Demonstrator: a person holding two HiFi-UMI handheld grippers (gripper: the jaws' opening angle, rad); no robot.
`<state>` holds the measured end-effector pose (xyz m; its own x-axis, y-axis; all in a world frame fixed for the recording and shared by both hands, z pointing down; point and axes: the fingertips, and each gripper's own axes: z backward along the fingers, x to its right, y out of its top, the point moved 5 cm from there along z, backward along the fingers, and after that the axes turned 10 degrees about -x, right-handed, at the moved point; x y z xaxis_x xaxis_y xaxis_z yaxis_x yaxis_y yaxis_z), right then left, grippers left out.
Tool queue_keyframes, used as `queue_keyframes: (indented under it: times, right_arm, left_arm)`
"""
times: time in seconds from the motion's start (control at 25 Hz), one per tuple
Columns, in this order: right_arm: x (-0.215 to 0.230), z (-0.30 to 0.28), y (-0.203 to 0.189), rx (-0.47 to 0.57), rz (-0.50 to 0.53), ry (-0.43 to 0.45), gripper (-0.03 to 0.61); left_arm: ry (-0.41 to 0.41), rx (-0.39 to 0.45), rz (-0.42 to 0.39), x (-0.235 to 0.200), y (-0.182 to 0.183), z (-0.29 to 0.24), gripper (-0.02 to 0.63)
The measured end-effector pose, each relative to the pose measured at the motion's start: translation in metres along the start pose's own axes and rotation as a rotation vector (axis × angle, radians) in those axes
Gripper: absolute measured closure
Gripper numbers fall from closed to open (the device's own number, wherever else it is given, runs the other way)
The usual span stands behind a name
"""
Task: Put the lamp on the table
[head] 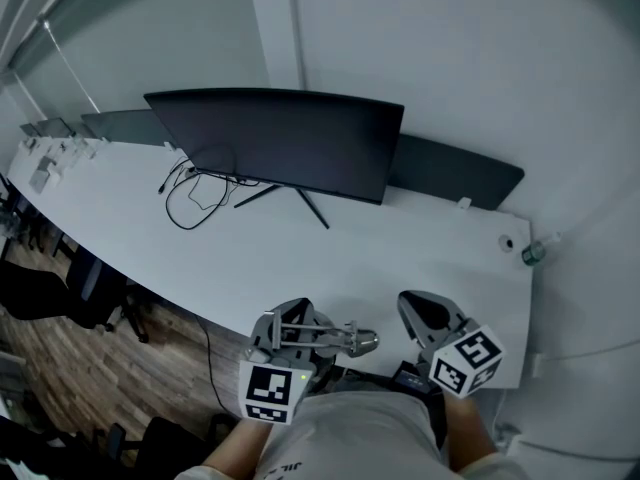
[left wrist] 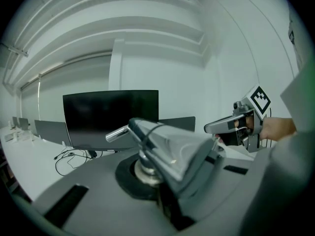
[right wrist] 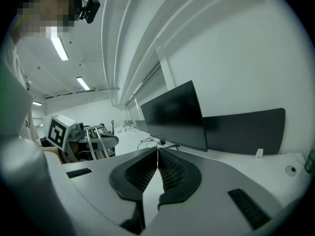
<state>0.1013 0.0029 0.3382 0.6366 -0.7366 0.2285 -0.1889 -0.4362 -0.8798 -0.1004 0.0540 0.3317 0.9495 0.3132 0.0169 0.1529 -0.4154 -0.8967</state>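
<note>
A small grey and silver lamp (head: 338,338) is held in my left gripper (head: 296,330), just over the front edge of the white table (head: 400,258), close to my body. In the left gripper view the lamp (left wrist: 160,144), with its grey wedge-shaped head and silver stem, fills the space over the shut jaws and hides their tips. My right gripper (head: 424,310) hovers beside it on the right. Its ribbed black pads (right wrist: 167,171) meet with nothing between them. The right gripper view shows the lamp (right wrist: 98,140) at its left.
A wide black monitor (head: 280,143) stands on the table at the back, with a dark panel (head: 460,173) behind it on the right. Loose cables (head: 195,196) lie left of the monitor's foot. A small green bottle (head: 533,254) sits at the right edge. Chairs and wooden floor (head: 60,348) are to the left.
</note>
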Motion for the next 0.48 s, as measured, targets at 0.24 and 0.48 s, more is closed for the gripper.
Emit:
queue_keyframes:
  times: [0.24,0.48]
  right_arm:
    - [0.012,0.000,0.004,0.000,-0.004,0.004,0.546]
    - [0.013,-0.004,0.008,0.001,-0.023,-0.027,0.546]
  left_arm:
    - [-0.003,-0.001,0.002,0.003,0.007,-0.008,0.609]
    - [-0.045,-0.006,-0.015,-0.002,0.015,-0.015,0.609]
